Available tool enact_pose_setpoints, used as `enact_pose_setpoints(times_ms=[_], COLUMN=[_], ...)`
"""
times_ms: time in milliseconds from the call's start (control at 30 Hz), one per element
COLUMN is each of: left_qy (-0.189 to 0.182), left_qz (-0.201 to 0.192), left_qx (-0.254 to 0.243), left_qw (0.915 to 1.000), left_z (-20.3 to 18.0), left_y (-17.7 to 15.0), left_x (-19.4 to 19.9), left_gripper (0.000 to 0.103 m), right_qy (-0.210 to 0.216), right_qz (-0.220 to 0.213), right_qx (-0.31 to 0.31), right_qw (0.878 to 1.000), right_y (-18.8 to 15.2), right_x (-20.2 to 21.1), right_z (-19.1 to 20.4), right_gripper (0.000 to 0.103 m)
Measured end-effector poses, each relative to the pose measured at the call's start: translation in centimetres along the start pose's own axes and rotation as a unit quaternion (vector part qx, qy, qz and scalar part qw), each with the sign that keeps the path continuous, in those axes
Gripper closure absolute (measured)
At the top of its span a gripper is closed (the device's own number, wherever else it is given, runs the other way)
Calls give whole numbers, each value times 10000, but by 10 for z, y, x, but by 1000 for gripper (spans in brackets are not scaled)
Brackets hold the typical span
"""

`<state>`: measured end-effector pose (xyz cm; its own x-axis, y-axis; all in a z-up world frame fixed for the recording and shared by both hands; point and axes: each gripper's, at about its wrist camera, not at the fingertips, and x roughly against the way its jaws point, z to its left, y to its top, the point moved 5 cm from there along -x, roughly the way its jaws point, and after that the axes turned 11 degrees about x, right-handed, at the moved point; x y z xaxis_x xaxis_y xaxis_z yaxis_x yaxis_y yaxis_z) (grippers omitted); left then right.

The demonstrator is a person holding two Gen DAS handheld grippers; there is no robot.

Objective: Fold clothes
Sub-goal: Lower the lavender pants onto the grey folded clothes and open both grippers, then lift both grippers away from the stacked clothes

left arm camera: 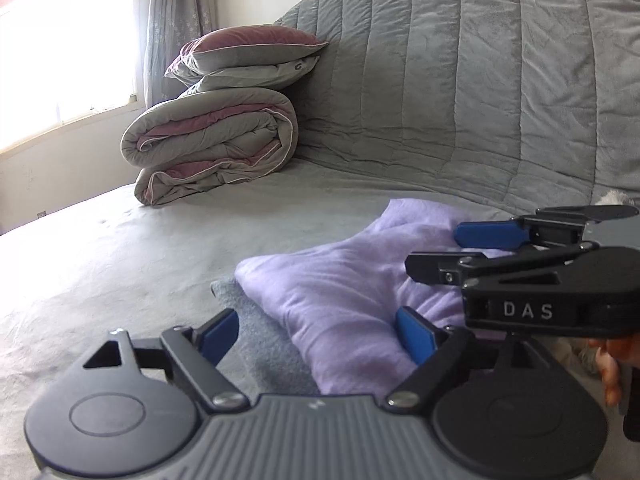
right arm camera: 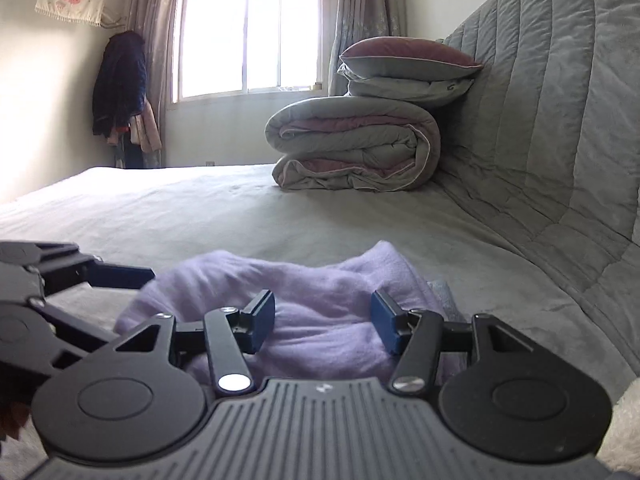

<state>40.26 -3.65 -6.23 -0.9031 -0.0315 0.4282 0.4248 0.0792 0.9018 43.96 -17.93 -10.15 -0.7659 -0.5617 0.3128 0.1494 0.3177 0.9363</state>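
A lilac fleece garment (left arm camera: 340, 280) lies bunched on the grey bed sheet (left arm camera: 120, 264), partly over a flat grey cloth (left arm camera: 256, 320). My left gripper (left arm camera: 318, 336) is open, low over the garment's near edge, with the fabric between its blue pads but not pinched. From the right, my right gripper (left arm camera: 436, 250) reaches over the garment's far side. In the right wrist view, that right gripper (right arm camera: 324, 322) is open with the lilac garment (right arm camera: 320, 292) lying between its pads. One blue pad (right arm camera: 120, 276) of the left gripper shows at the left, and the grey cloth (right arm camera: 442, 292) peeks out at the right.
A folded grey-and-mauve quilt (right arm camera: 352, 148) with two pillows (right arm camera: 408, 68) on top stands against the quilted grey headboard cover (right arm camera: 560, 120). A window (right arm camera: 248, 36) and hanging coats (right arm camera: 120, 88) are beyond the bed. A person's hand (left arm camera: 608, 364) holds the right gripper.
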Motion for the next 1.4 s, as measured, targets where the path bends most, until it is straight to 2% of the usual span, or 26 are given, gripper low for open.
enact_pose_setpoints(times_ms=[100, 300, 367, 467, 500, 567, 600, 800, 1000, 1133, 1400], left_qy=[9, 257, 258, 273, 278, 287, 297, 390, 529, 641, 393], left_qz=[-27, -430, -584, -766, -826, -910, -919, -935, -960, -1047, -1163], left_qx=[22, 257, 360, 442, 470, 515, 547, 687, 875, 883, 812], left_qw=[10000, 9984, 9973, 9957, 9951, 9941, 9938, 9925, 9901, 9885, 9891], left_z=[1, 12, 15, 14, 14, 12, 11, 6, 3, -8, -28], left_y=[2, 9, 10, 9, 8, 5, 2, -24, -45, -51, -49], left_x=[5, 37, 50, 68, 74, 85, 91, 129, 165, 183, 196], left_gripper=[16, 12, 10, 1, 1, 1, 1, 1, 1, 1, 1], right_qy=[63, 60, 9, -40, -63, -113, -118, -42, -49, -74, -226], right_qz=[-53, -407, -625, -902, -986, -1079, -1120, -1303, -1077, -970, -607], right_qx=[-117, -445, -509, -671, -735, -826, -817, -621, -178, -396, -592], right_qw=[9999, 9982, 9967, 9937, 9924, 9907, 9903, 9895, 9940, 9945, 9961], right_y=[-2, 13, 22, 35, 39, 44, 46, 47, 28, 18, 4], right_x=[3, 27, 41, 61, 68, 79, 85, 123, 160, 179, 169], right_z=[-3, -12, -16, -23, -24, -25, -23, 0, 36, 42, 36], right_gripper=[46, 43, 30, 19, 17, 3, 0, 0, 0, 0, 0])
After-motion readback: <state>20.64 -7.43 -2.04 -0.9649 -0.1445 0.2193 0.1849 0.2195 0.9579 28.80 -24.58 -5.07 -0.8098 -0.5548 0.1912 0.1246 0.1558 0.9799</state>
